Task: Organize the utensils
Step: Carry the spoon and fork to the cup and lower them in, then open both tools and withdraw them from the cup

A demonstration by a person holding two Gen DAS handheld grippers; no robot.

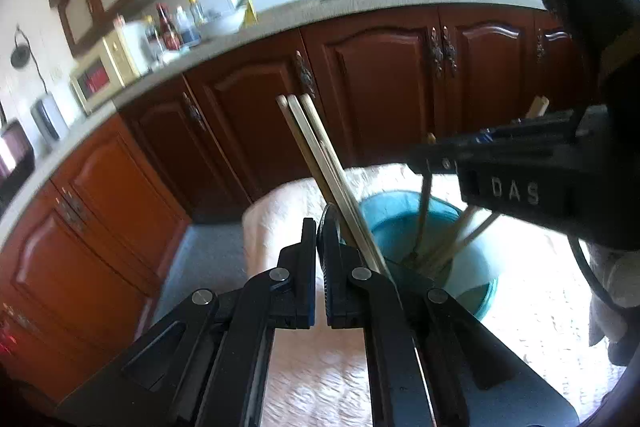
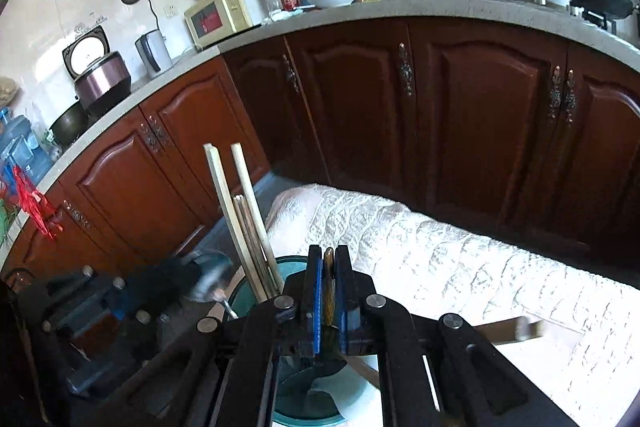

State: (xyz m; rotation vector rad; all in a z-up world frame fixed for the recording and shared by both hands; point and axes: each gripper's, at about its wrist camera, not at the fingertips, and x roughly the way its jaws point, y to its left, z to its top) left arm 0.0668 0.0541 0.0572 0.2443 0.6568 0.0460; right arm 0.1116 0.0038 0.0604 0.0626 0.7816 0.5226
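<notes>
The landmark here is a teal cup (image 1: 404, 227) standing on a surface draped in a pale, quilted cloth (image 1: 312, 379), with dark red-brown cabinet doors (image 1: 380, 79) behind it.

In the left wrist view, the left gripper (image 1: 320, 259) sits just to the near-left of the cup, its jaws closed almost completely. A thin dark disc-shaped edge shows between the pads, though what that thing is cannot be told. Three pale wooden chopsticks (image 1: 316, 147) rise at a slant from the cup's near rim, running right alongside the right finger of this gripper (whether the pads actually pinch them is unclear). More chopsticks (image 1: 460, 243) lean inside the cup toward its far right wall.

The right gripper (image 2: 328, 291) hangs directly over the cup (image 2: 256, 291) in its own view, jaws nearly shut on a slim brownish, wood-coloured utensil handle (image 2: 329, 287) clamped upright between the blue pads. Just left of it, a bundle of chopsticks (image 2: 244, 223) stands in the cup, leaning up and away from the gripper. The left gripper's dark body (image 2: 100, 315) appears blurred to the left of the cup.

From the left wrist view, the right gripper's body (image 1: 516, 167) looms above the cup's right side.
</notes>
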